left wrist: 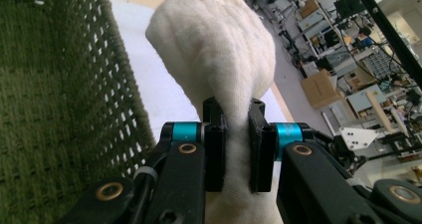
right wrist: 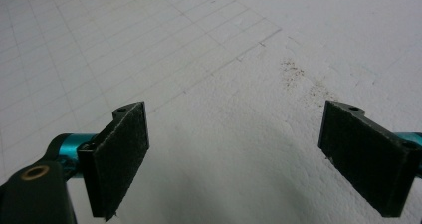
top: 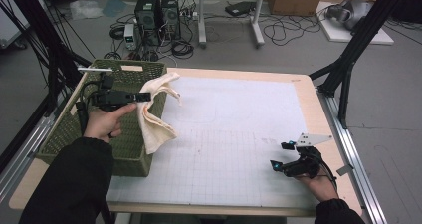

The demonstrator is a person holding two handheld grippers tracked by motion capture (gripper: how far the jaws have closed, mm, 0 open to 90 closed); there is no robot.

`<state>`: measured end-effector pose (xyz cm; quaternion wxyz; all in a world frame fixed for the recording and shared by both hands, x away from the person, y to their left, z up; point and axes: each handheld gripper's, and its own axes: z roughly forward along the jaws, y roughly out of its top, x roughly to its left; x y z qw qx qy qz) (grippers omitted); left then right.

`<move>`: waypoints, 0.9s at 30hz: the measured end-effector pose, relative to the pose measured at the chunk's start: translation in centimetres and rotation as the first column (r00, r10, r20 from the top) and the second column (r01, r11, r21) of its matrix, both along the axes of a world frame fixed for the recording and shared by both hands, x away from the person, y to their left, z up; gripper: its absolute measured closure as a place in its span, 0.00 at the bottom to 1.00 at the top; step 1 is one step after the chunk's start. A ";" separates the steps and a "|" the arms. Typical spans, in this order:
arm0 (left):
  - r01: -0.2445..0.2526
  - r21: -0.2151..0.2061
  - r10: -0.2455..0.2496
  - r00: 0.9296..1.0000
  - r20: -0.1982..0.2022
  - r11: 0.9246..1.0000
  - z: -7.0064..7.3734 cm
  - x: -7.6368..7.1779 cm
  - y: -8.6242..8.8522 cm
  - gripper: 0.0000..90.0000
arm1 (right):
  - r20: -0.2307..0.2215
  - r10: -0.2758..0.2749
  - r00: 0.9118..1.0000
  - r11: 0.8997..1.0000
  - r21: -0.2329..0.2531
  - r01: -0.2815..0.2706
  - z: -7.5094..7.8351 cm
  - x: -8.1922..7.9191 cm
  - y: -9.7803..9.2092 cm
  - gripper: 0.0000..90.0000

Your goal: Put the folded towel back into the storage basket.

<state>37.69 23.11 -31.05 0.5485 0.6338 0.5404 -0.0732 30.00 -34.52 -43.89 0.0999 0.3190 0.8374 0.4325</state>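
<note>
Jaws, left gripper (top: 145,96): clamped on towel (top: 157,115), lifted over basket (top: 64,134) rim at 9 o'clock.
Jaws, right gripper (top: 281,156): wide apart, empty, resting on table (top: 239,134) at 4 o'clock.

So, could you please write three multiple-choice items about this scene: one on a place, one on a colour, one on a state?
1. Where is the cloth?
A. flat on the mat
B. hanging over the basket's right rim
C. on the floor

2. What colour is the basket?
A. green
B. red
C. blue

3. How is the right tool?
A. shut on the cloth
B. open, holding nothing
C. shut on a cable

Answers:
1 B, the left tool holds the cloth up at that rim in the high view.
2 A, its weave is green.
3 B, its pads stand wide apart above the white mat.
</note>
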 end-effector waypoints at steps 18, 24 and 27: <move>-0.032 -0.038 0.033 0.999 0.007 0.999 0.0 -0.2 2.8 0.90 | -0.014 0.009 1.000 1.000 -0.023 -0.009 -0.5 0.3 0.3 0.13; -0.047 -0.033 0.047 0.999 0.001 0.998 -0.1 -0.5 3.9 0.90 | -0.017 0.007 1.000 1.000 -0.022 -0.007 -0.4 0.2 0.3 0.13; -0.057 -0.031 0.057 0.998 0.000 0.998 -0.1 -0.7 4.7 0.90 | -0.012 0.008 1.000 1.000 -0.028 -0.008 -0.5 0.3 0.3 0.13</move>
